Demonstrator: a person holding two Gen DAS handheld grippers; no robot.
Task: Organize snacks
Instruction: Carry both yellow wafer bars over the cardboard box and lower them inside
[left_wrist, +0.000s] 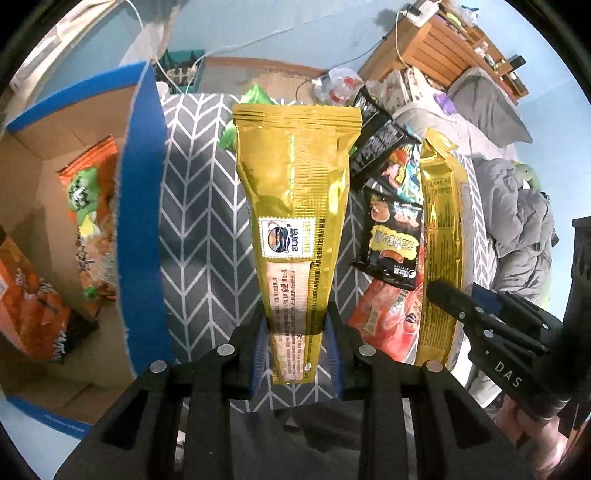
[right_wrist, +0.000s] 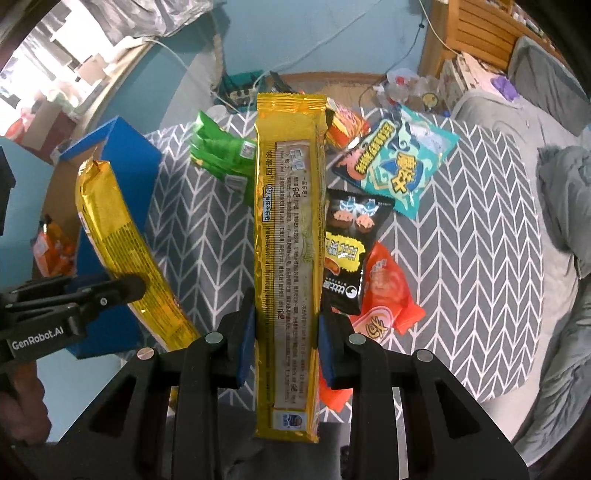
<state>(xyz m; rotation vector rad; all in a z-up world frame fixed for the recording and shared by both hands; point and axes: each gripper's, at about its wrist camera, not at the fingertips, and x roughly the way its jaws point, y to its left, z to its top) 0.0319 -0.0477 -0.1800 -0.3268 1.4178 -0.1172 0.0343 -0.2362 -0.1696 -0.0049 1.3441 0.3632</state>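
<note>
My left gripper (left_wrist: 295, 343) is shut on a long gold snack packet (left_wrist: 295, 206), held above the grey chevron cloth (left_wrist: 199, 221) just right of the blue cardboard box (left_wrist: 142, 206). My right gripper (right_wrist: 284, 343) is shut on a second gold packet (right_wrist: 290, 229), held over the cloth. Each packet shows in the other view: the right one (left_wrist: 439, 236) at the right, the left one (right_wrist: 122, 251) at the left beside the box (right_wrist: 122, 147). Orange snack bags (left_wrist: 92, 206) lie inside the box.
Loose snacks lie on the cloth: green packets (right_wrist: 218, 155), a teal bag (right_wrist: 402, 158), a black bag (right_wrist: 347, 251), a red-orange bag (right_wrist: 388, 291) and a small red pack (right_wrist: 345, 123). Grey bedding (right_wrist: 554, 206) lies to the right, a wooden shelf (left_wrist: 450, 48) behind.
</note>
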